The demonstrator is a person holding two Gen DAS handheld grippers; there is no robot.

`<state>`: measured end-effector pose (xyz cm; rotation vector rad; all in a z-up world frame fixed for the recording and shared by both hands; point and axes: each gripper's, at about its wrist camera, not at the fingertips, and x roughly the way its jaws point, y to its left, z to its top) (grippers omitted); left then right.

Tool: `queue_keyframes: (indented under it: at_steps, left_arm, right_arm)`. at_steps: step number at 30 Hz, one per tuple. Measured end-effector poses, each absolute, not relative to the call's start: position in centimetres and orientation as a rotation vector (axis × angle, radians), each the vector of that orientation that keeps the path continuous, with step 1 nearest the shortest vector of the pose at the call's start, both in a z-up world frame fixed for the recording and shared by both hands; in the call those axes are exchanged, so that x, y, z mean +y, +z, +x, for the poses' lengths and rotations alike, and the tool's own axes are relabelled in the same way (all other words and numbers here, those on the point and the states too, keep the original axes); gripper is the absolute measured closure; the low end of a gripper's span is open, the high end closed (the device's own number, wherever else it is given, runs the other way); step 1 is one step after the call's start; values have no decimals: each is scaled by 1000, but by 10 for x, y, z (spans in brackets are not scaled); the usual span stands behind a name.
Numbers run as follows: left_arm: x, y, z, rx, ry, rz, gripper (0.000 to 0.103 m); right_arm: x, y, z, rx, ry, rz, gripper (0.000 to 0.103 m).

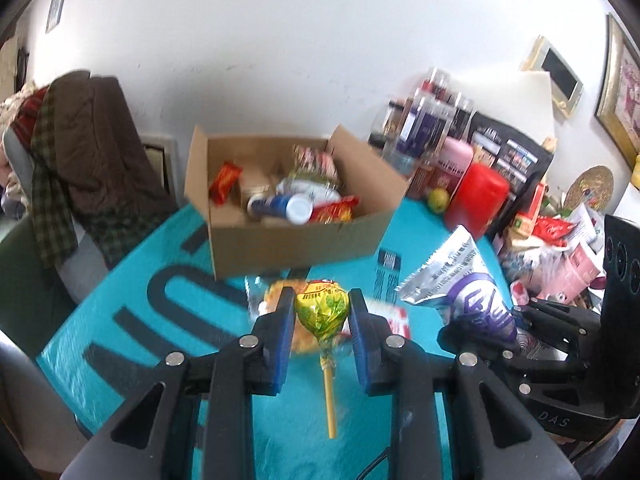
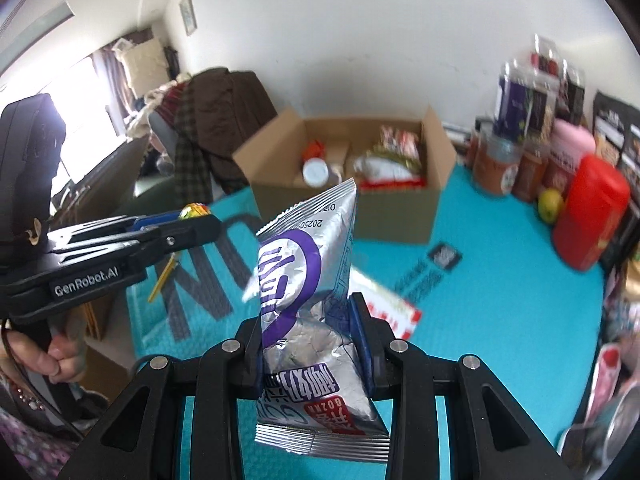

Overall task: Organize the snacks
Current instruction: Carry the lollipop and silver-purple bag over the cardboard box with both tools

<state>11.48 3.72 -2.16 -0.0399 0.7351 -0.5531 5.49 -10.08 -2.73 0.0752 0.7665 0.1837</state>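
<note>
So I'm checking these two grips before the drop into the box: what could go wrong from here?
The left gripper pinches only the lollipop by its round head, so it could pivot or slip out. The right gripper squeezes the silver snack bag mid-body; it may crush the contents. The cardboard box already looks crowded, so either item might land on top and slide out.
</note>
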Motion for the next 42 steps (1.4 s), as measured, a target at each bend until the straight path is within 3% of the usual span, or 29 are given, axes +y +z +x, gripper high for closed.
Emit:
queue_keyframes:
  at_steps: [20, 42]
  left_arm:
    - [13, 48, 183, 539, -553, -40, 77]
    - [-16, 63, 307, 449, -476, -78, 77]
  right_arm:
    - [-120, 45, 128, 589, 194, 57, 69]
    - [-153, 46, 255, 558, 172, 98, 69]
